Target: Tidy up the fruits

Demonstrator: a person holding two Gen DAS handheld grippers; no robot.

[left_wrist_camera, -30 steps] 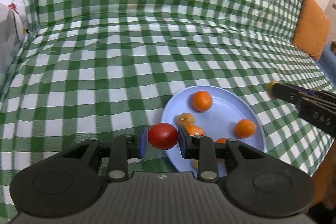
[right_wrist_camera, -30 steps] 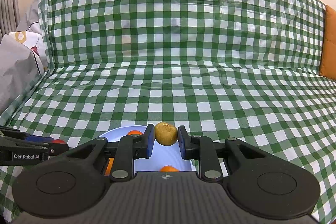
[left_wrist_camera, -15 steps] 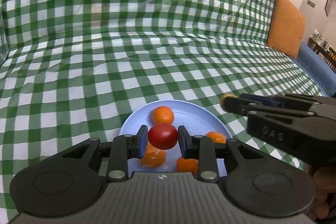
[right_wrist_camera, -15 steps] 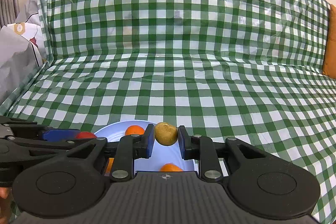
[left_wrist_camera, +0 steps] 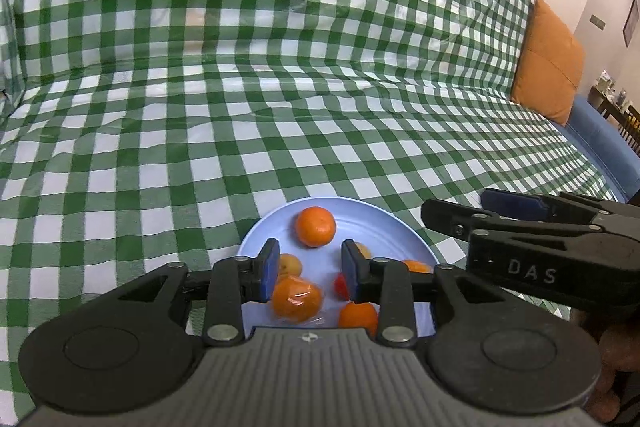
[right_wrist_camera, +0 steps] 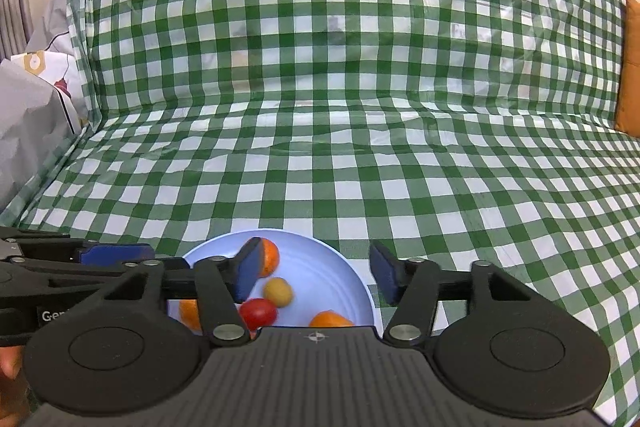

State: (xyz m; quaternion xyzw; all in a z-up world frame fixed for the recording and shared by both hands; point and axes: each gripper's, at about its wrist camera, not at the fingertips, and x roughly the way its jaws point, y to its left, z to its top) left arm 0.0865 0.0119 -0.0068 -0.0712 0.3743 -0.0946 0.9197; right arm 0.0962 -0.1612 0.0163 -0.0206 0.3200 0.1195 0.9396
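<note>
A light blue plate lies on the green checked cloth and holds several small orange fruits. The red tomato and the yellow-brown fruit lie loose on the plate. My left gripper is open and empty just above the plate; the tomato shows as a red sliver behind its right finger. My right gripper is open wide and empty above the plate. It also shows in the left wrist view, and the left gripper shows in the right wrist view.
The checked cloth covers a sofa seat and back. An orange cushion leans at the right end. Grey and white bags stand at the left end.
Both grippers have opened over the plate. The left one let go of the red tomato and the right one let go of the yellow-brown fruit; both fruits now lie on the plate.
</note>
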